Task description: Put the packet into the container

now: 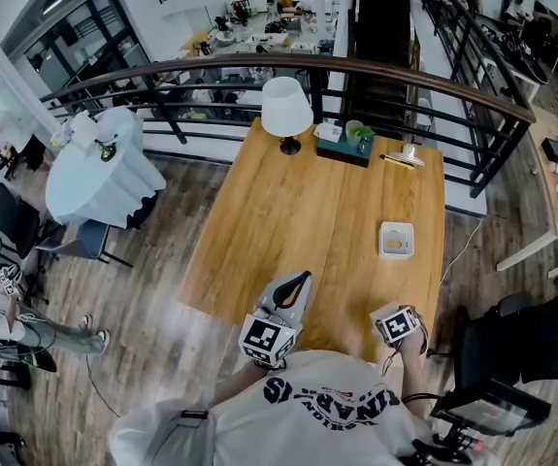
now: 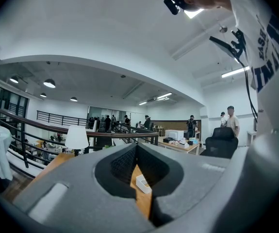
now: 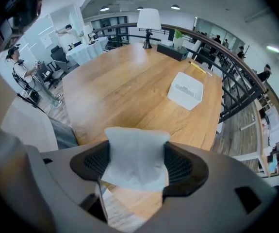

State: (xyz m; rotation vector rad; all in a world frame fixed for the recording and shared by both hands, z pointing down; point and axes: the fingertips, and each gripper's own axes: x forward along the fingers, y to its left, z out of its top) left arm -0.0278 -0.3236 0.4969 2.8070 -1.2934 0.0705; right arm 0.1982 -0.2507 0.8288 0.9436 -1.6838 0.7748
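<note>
White, limp and likely light: with packet (image 3: 135, 160) clamped across its middle in right tool (image 3: 138, 152) above near edge of wooden surface (image 3: 124, 81), well apart from open container (image 3: 186, 90), and left tool (image 2: 137, 146) closed on nothing, squeeze gently against crumpling or slipping.

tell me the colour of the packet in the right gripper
White packet, clearest in the right gripper view.

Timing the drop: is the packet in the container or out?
Out. The right gripper holds the packet between its fingers over the table; the white container sits apart, farther along.
</note>
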